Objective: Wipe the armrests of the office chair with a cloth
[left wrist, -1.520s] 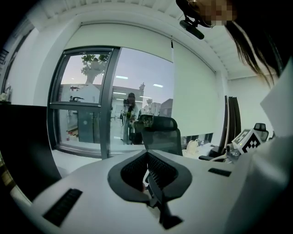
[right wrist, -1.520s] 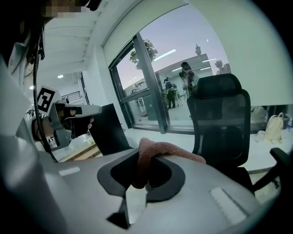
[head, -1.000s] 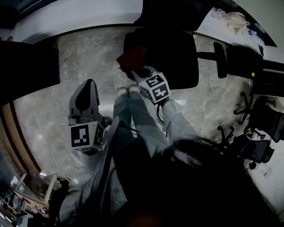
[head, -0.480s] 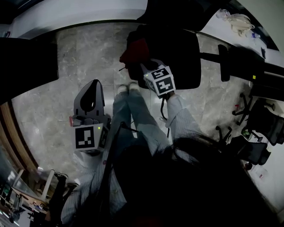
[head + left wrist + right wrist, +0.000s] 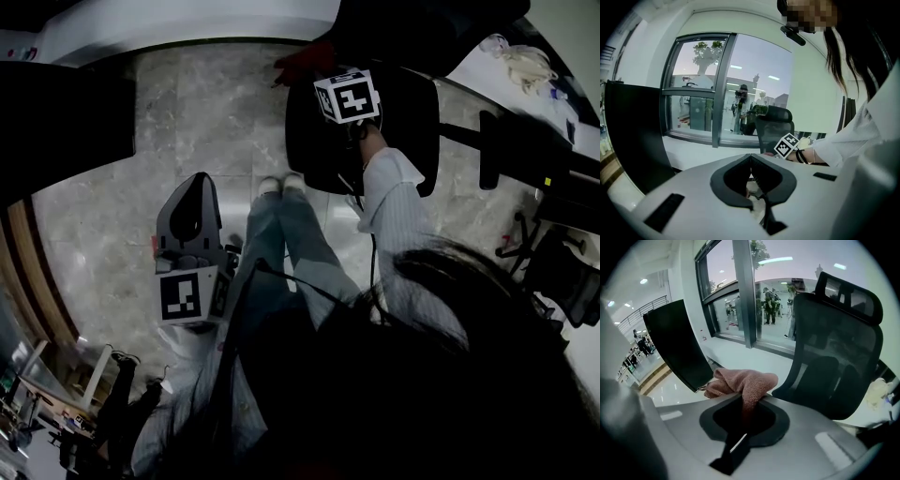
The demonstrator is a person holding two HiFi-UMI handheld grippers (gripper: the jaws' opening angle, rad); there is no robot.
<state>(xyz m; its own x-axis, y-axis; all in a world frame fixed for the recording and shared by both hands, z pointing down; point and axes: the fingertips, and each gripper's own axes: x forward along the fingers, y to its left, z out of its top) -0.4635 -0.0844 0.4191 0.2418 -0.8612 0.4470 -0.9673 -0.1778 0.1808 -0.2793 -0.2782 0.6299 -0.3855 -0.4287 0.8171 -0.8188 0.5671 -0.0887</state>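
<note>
Well, the right hand-held gripper (image 5: 749,401), clamped on the cloth (image 5: 743,380), should press it flat along an armrest (image 5: 489,150) of the office chair (image 5: 834,348); the left hand-held gripper (image 5: 751,157) hangs closed, empty.

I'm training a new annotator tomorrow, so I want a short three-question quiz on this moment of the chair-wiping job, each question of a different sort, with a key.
1. True or false: the left gripper holds the cloth.
2. Multiple choice: in the right gripper view, what stands just beyond the cloth? A) the office chair, seen from its mesh back; B) a sink; C) a bookshelf.
3. Short answer: how do the left gripper's jaws stand?

Key
1. False: the right gripper pinches the cloth.
2. A.
3. Together, with nothing between them.
</note>
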